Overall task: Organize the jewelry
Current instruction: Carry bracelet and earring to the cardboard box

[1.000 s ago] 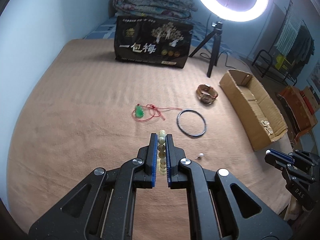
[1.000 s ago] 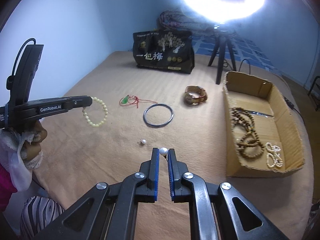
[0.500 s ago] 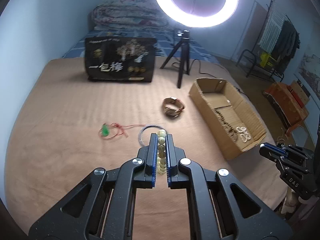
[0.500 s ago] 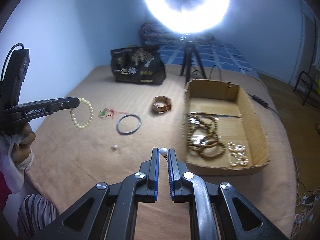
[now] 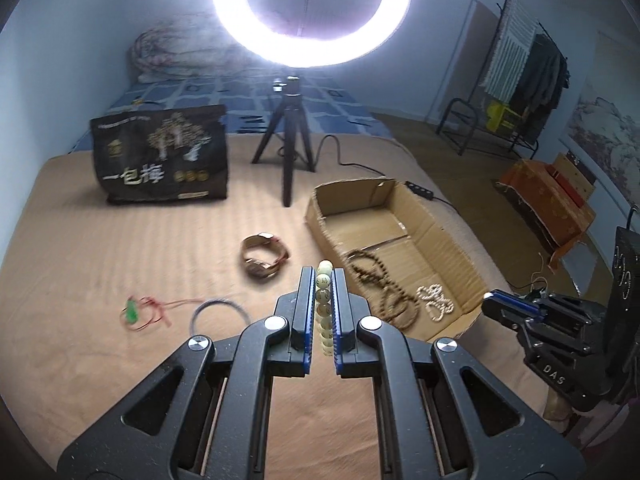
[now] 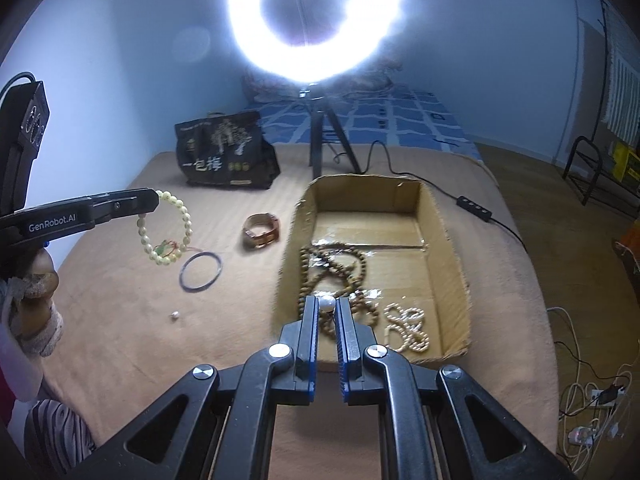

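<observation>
Already holding brown beads [image 6: 336, 268] and a pale chain [image 6: 406, 326] in the cardboard box [image 6: 440, 216]. Still lying on the blanket: watch [image 5: 264, 260], dark bangle [image 5: 218, 314], green pendant [image 5: 132, 312], small stud [image 6: 174, 315]. Left gripper [image 5: 320, 312] clamping the pale bead bracelet [image 6: 166, 228]; right gripper [image 6: 327, 320] pinching a pearl [image 6: 327, 303] over the box.

a home bedroom. a bed with a tan ribbed blanket [image 5: 100, 248] holds a folded floral quilt [image 5: 172, 54]. dark clothes hang on a black metal rack [image 5: 536, 76].
</observation>
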